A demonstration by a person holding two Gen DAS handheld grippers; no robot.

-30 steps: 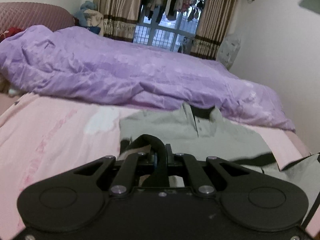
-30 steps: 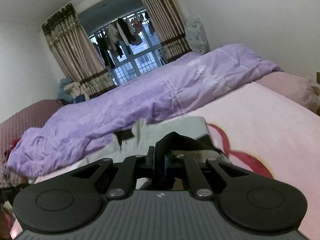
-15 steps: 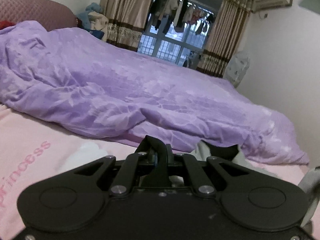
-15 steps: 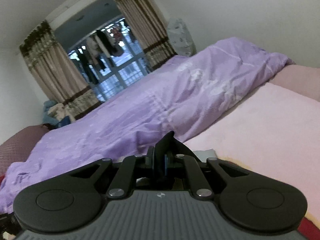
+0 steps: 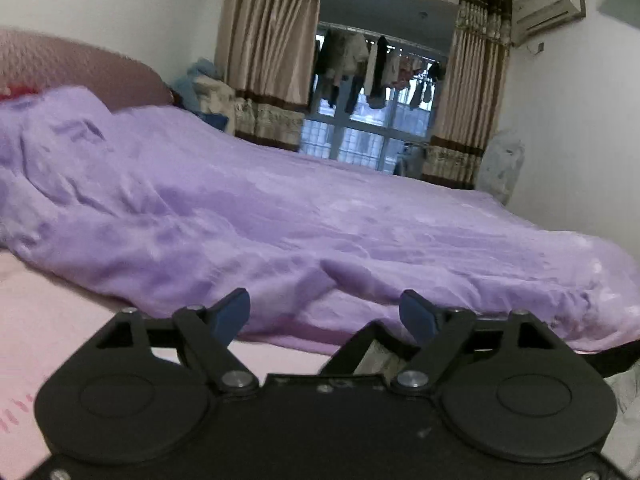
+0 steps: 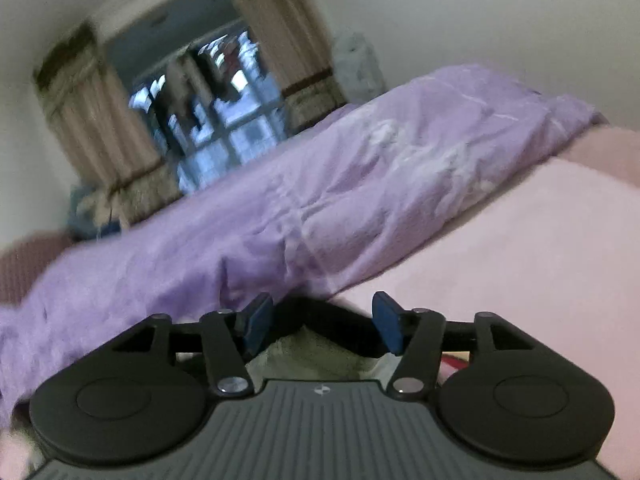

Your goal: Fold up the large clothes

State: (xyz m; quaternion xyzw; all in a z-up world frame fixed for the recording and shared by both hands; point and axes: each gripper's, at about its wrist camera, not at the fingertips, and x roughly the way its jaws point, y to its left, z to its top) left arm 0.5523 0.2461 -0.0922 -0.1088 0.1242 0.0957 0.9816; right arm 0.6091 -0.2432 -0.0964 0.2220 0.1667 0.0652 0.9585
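Your left claw (image 5: 325,312) and right claw (image 6: 318,322) both stand wide, their jaws having just been opening, and neither grips anything: the grey-green cotton shirt with dark trim (image 6: 304,354) lies loose below them on the pink bed sheet (image 6: 540,264), just short of the crumpled purple duvet (image 5: 280,220). In the right view a dark band of the shirt peaks between the blue pads without being pressed; in the left view only a pale sliver shows beside the duvet's near edge. The risk, as you back away, is a pad snagging that raised band and dragging the fold open. The folded edge, dropped so close to the duvet, may also slump against it and lie crooked. Which way the shirt's collar points and how its long axis runs relative to the duvet cannot be told; too little of it shows.
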